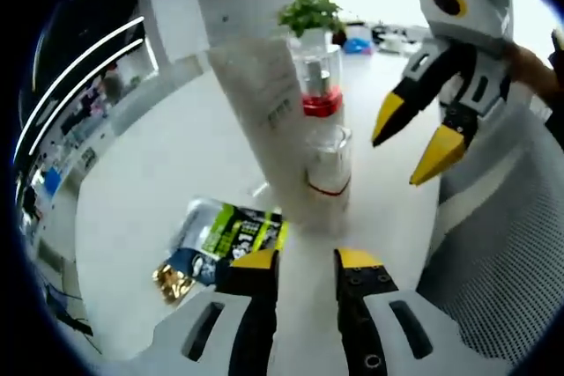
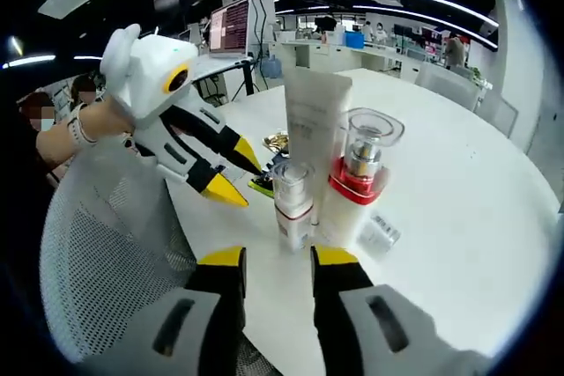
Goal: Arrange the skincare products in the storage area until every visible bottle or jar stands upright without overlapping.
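Three skincare products stand close together on the white table point(image 2: 458, 217). A tall white tube point(image 1: 260, 121) point(image 2: 313, 125) stands on end. Next to it are a small clear bottle with a red band point(image 1: 328, 169) point(image 2: 293, 200) and a taller pump bottle with a red collar point(image 1: 317, 77) point(image 2: 359, 178). My left gripper point(image 1: 307, 261) point(image 2: 236, 173) is open and empty, just short of the small bottle. My right gripper point(image 2: 278, 259) point(image 1: 412, 138) is open too, facing the group from the other side without touching it.
A green, black and gold sachet point(image 1: 225, 239) lies flat beside the tube. A small flat white item point(image 2: 381, 233) lies by the pump bottle. A potted plant point(image 1: 310, 11) stands behind the group. A grey mesh chair point(image 2: 106, 253) point(image 1: 502, 244) sits at the table's edge.
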Available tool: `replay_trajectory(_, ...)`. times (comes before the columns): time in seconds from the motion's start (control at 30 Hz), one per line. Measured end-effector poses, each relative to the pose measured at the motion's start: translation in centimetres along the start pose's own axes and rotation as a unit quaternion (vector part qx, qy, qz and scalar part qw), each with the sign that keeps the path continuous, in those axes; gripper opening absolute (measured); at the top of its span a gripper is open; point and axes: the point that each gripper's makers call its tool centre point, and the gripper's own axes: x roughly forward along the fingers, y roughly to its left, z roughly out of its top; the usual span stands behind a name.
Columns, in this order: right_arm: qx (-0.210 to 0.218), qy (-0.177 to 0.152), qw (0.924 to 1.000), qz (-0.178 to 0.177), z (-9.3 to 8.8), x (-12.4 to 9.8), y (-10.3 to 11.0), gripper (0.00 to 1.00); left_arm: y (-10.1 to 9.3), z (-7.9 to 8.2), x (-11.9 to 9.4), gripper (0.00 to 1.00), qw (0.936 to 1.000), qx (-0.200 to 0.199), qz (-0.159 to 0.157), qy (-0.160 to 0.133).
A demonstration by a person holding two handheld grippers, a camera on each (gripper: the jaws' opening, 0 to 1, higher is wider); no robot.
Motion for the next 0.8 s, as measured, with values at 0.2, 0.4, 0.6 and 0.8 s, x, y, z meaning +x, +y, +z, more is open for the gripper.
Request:
replay_trajectory(0.2, -0.001, -0.005, 1.0000, -0.003, 0.7, -1.0, 0.5, 0.41, 0.1, 0.4, -1.9, 0.31, 0.9995, -0.024, 0.005, -0.020)
replay_trajectory(0.4, -0.001, -0.018, 0.9997, -0.017, 1.6, -1.9, 0.4, 0.54, 0.8, 0.7, -3.8, 0.45, 0.9982, -0.039, 0.032, -0.033)
replay_trajectory(0.6, -0.007, -0.025, 0.9988, -0.041, 2.3, -2.9, -0.4, 0.66, 1.0, 0.5, -5.4, 0.57, 0.9980, -0.039, 0.042, -0.028)
replay_trajectory(0.8, -0.012, -0.027, 0.9974, -0.065, 2.6, -3.5, -1.2, 0.78, 1.5, 0.7, -6.9, 0.74, 0.9968, -0.046, 0.058, -0.030)
